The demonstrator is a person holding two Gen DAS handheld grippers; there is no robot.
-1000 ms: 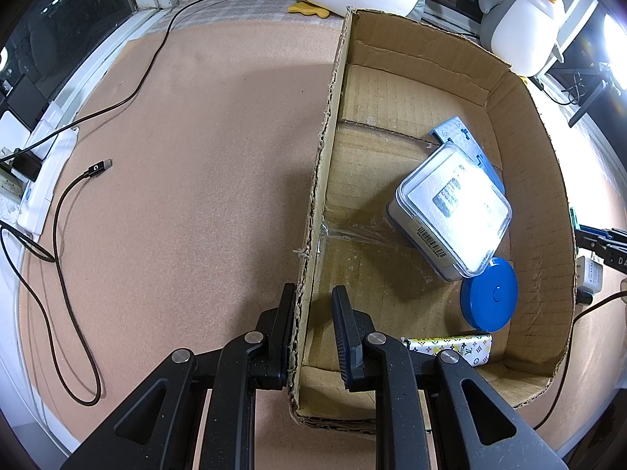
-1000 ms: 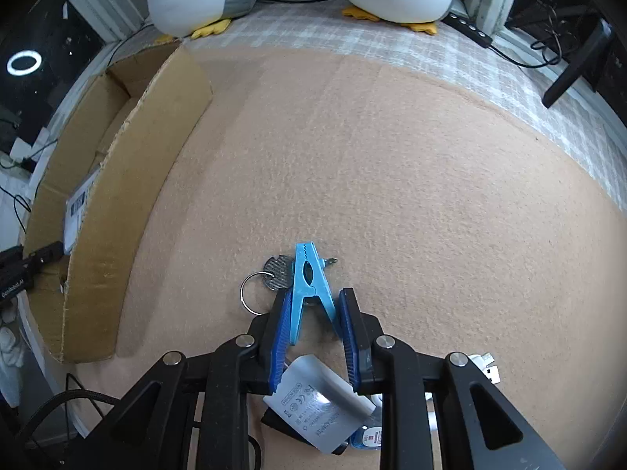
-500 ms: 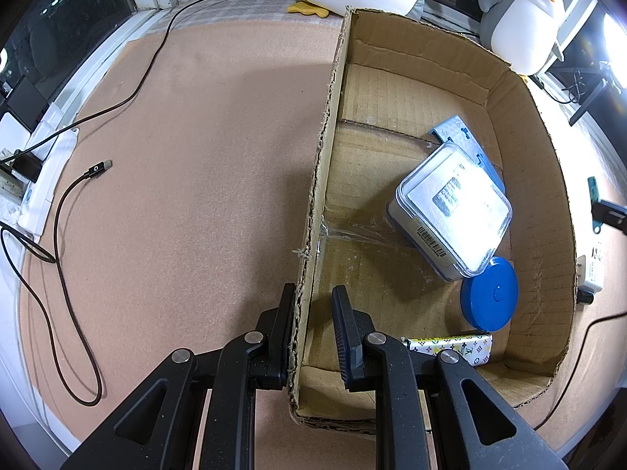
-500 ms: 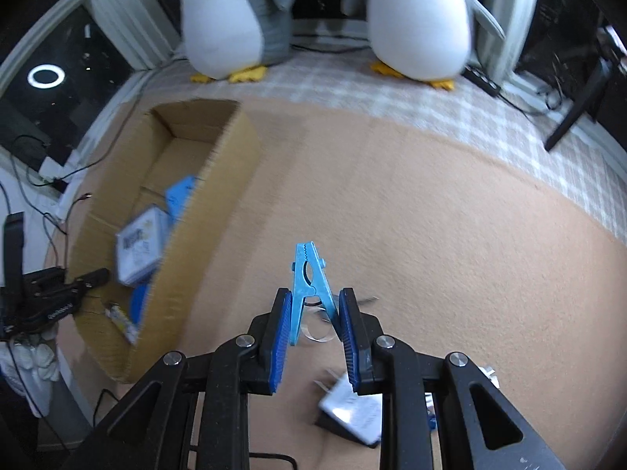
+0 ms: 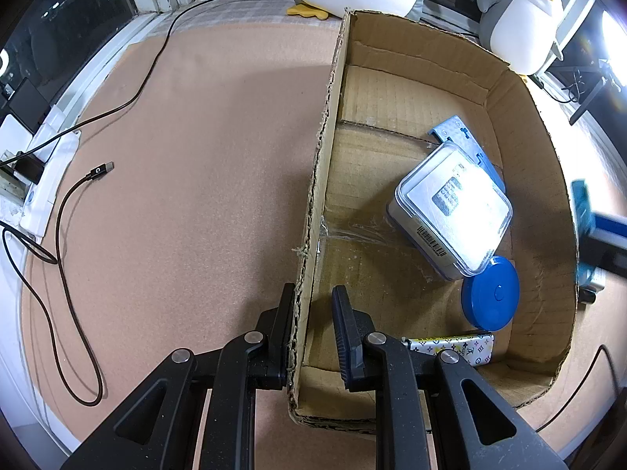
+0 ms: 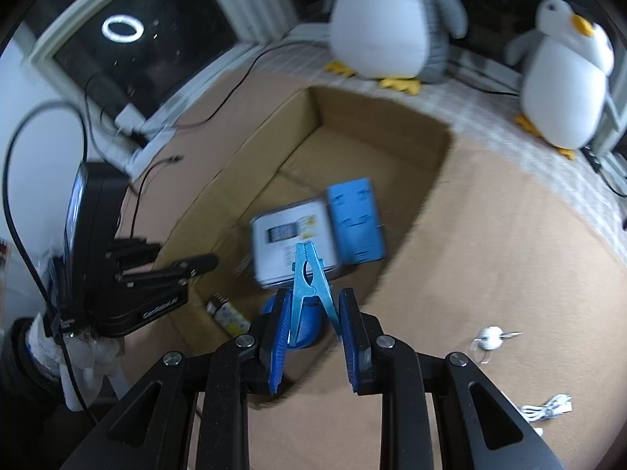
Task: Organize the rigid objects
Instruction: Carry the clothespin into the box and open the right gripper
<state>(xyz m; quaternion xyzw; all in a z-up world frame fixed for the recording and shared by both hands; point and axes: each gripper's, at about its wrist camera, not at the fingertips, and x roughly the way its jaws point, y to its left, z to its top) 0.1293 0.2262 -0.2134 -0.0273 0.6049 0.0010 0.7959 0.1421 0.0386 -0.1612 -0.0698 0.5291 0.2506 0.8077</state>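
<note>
My right gripper [image 6: 309, 305] is shut on a blue clothes peg [image 6: 308, 274], which hangs above the near end of the open cardboard box [image 6: 439, 172]. Inside the box lie a clear lidded container [image 5: 454, 203], a flat blue plastic piece [image 5: 460, 137], a round blue disc [image 5: 490, 293] and a small patterned case [image 5: 454, 346]. My left gripper [image 5: 313, 313] is shut on the box's left wall [image 5: 321, 180], one finger on either side. The peg and right gripper show as a blur at the right edge of the left wrist view [image 5: 584, 203].
Two penguin plush toys [image 6: 392, 19] [image 6: 564, 74] stand behind the box. A black USB cable [image 5: 66, 211] and a power strip [image 5: 43, 172] lie on the left of the mat. A white keyring item [image 6: 490, 338] and a white cable [image 6: 548, 409] lie to the right.
The right gripper lifted the blue peg off the mat, away from the keys and charger, and carried it left over the box. The left gripper kept still on the box wall.
</note>
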